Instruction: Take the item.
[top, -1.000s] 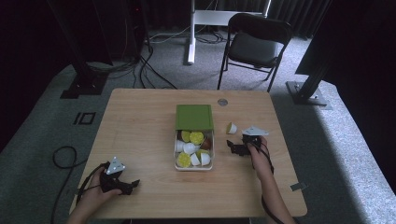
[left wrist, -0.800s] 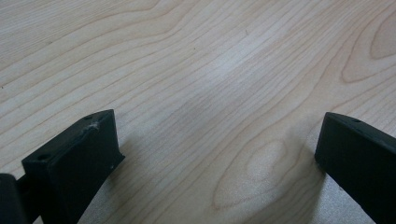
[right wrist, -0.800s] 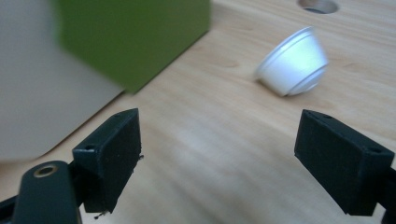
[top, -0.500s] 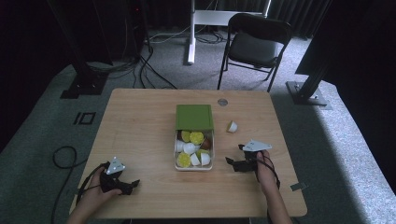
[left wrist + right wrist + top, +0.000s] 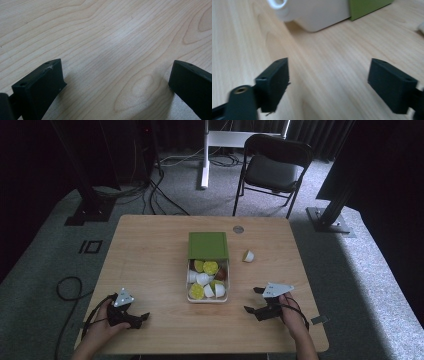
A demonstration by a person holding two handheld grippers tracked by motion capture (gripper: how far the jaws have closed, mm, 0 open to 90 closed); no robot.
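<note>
Grippers both sit spread wide with nothing in them: left gripper [image 5: 142, 317] at the near left of the table [image 5: 150, 250], right gripper [image 5: 253, 300] at near right. Since a second ago the right one has pulled back from the small white piece [image 5: 248, 256], lying beside the green-lidded box [image 5: 208, 270].

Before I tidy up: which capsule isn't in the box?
The white capsule lying alone on the table, right of the green lid; the others sit inside the box.
</note>
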